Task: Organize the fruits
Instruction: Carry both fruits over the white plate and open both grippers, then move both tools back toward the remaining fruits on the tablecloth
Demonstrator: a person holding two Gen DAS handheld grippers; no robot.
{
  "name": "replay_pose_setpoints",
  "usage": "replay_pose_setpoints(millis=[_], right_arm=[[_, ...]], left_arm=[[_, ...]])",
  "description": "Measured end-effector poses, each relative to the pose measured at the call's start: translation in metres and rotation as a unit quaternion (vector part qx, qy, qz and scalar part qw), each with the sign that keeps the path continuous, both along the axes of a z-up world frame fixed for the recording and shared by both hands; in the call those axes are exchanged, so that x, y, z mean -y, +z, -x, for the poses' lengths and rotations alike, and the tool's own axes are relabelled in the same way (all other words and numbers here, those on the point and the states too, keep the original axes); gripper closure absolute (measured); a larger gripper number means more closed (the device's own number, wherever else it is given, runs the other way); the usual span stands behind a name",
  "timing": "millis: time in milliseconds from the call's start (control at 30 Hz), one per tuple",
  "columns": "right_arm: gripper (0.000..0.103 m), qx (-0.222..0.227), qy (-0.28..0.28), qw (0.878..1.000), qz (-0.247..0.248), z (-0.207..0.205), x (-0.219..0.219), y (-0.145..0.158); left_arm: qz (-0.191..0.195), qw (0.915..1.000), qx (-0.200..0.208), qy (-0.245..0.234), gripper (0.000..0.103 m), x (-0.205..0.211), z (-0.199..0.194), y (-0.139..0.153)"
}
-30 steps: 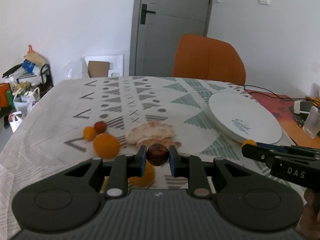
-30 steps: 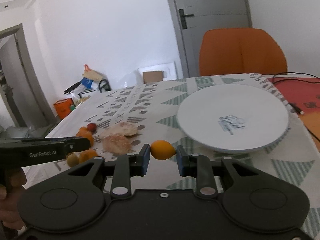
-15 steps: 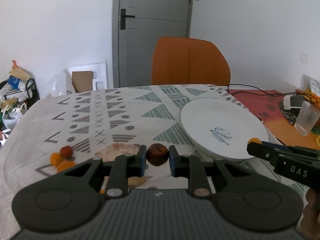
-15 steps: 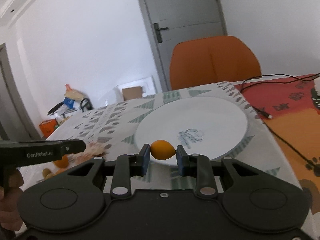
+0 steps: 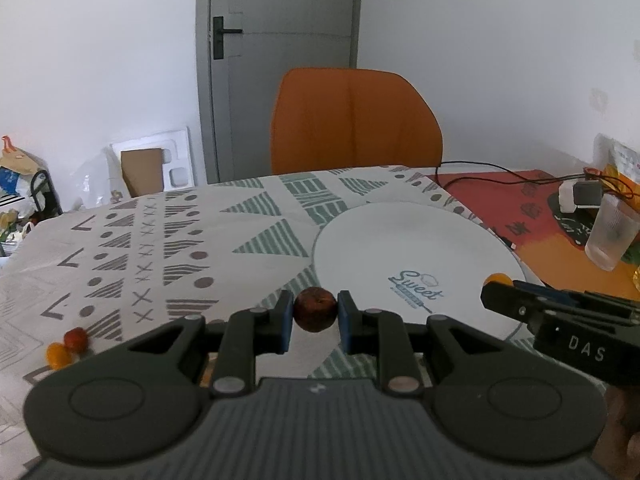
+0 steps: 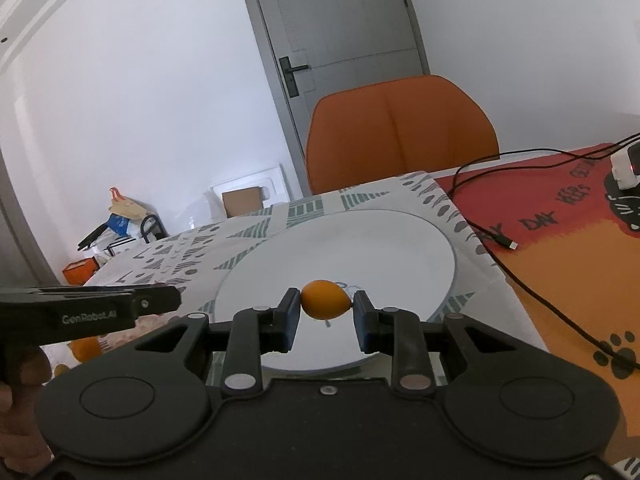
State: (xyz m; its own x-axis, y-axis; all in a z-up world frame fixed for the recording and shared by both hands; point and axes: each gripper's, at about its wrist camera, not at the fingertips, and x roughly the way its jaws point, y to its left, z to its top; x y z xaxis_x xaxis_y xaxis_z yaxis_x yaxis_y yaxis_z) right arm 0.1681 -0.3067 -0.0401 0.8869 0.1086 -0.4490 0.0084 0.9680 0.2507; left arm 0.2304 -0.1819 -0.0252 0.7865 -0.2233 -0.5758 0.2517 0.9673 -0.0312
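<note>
Over the white plate (image 6: 400, 240) at the tabletop's right edge, the right gripper (image 6: 326, 306) is opening around its orange fruit (image 6: 325, 299), which may roll off, while the left gripper (image 5: 314, 312) clamps a brown fruit (image 5: 315, 309).

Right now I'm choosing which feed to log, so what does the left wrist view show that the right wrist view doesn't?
Only the left wrist view shows the dark red fruit gripped in the left gripper, a clear plastic cup and two small loose fruits on the cloth. Only the right wrist view shows the orange fruit from close up between the fingers of the right gripper, whose jaws are opening, and a cable end. Both show the white plate, orange chair and grey door.
</note>
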Motion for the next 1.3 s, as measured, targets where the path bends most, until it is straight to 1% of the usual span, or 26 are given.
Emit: replay_pose_setpoints(millis=[67,267,400,567,633,667,733,900,967,1033,1067,1100,1133,1200,1233,1267,1300], right_arm=[[0.072,0.002,-0.009,1.0,-0.003,0.001,0.002,-0.001],[0.071,0.004,-0.024,1.0,-0.009,0.014,0.007,0.001],[0.069,-0.001,-0.046,0.999,-0.025,0.023,0.009,0.0],[0.061,0.001,-0.07,0.997,-0.022,0.036,0.008,-0.001],[0.06,0.001,-0.075,0.997,-0.022,0.039,0.009,-0.001],[0.06,0.001,-0.077,0.997,-0.023,0.04,0.01,-0.001],[0.058,0.0,-0.081,0.996,-0.022,0.042,0.011,-0.002],[0.058,-0.001,-0.074,0.997,-0.025,0.044,0.008,0.0],[0.055,0.002,-0.07,0.997,-0.025,0.045,0.004,0.001],[0.053,0.005,-0.066,0.998,-0.024,0.047,0.0,0.002],[0.052,0.006,-0.063,0.998,-0.023,0.048,-0.001,0.003],[0.05,0.007,-0.06,0.998,-0.023,0.048,-0.003,0.003],[0.047,0.007,-0.058,0.998,-0.024,0.048,-0.005,0.004],[0.039,0.007,-0.053,0.998,-0.025,0.049,-0.009,0.004],[0.031,0.008,-0.052,0.998,-0.027,0.05,-0.011,0.005],[0.025,0.011,-0.051,0.998,-0.031,0.051,-0.012,0.006],[0.023,0.013,-0.05,0.998,-0.032,0.052,-0.013,0.007]], left_arm=[[0.001,1.0,-0.002,-0.003,0.081,0.004,-0.004,-0.002],[0.002,0.9999,-0.005,-0.013,0.081,0.015,-0.012,-0.005],[0.005,0.9998,-0.005,-0.02,0.081,0.022,-0.017,-0.004],[0.006,0.9996,-0.002,-0.027,0.081,0.027,-0.017,0.0],[0.008,0.9995,-0.001,-0.03,0.081,0.027,-0.016,0.002],[0.01,0.9996,0.0,-0.027,0.081,0.027,-0.016,0.003],[0.012,0.9998,0.003,-0.017,0.077,0.023,-0.014,0.006],[0.015,0.9999,0.0,0.0,0.076,0.009,-0.007,0.01],[0.013,0.9999,-0.002,0.01,0.073,0.001,-0.002,0.01],[0.013,0.9997,-0.001,0.018,0.063,-0.007,0.003,0.012],[0.013,0.9997,0.002,0.023,0.06,-0.011,0.006,0.013],[0.013,0.9995,0.005,0.028,0.053,-0.016,0.01,0.014],[0.013,0.9993,0.007,0.034,0.049,-0.02,0.013,0.015],[0.014,0.9988,0.01,0.046,0.036,-0.029,0.018,0.016],[0.015,0.9984,0.013,0.053,0.031,-0.034,0.021,0.017],[0.017,0.9979,0.015,0.06,0.029,-0.039,0.024,0.018],[0.019,0.9974,0.018,0.067,0.025,-0.043,0.027,0.019]])
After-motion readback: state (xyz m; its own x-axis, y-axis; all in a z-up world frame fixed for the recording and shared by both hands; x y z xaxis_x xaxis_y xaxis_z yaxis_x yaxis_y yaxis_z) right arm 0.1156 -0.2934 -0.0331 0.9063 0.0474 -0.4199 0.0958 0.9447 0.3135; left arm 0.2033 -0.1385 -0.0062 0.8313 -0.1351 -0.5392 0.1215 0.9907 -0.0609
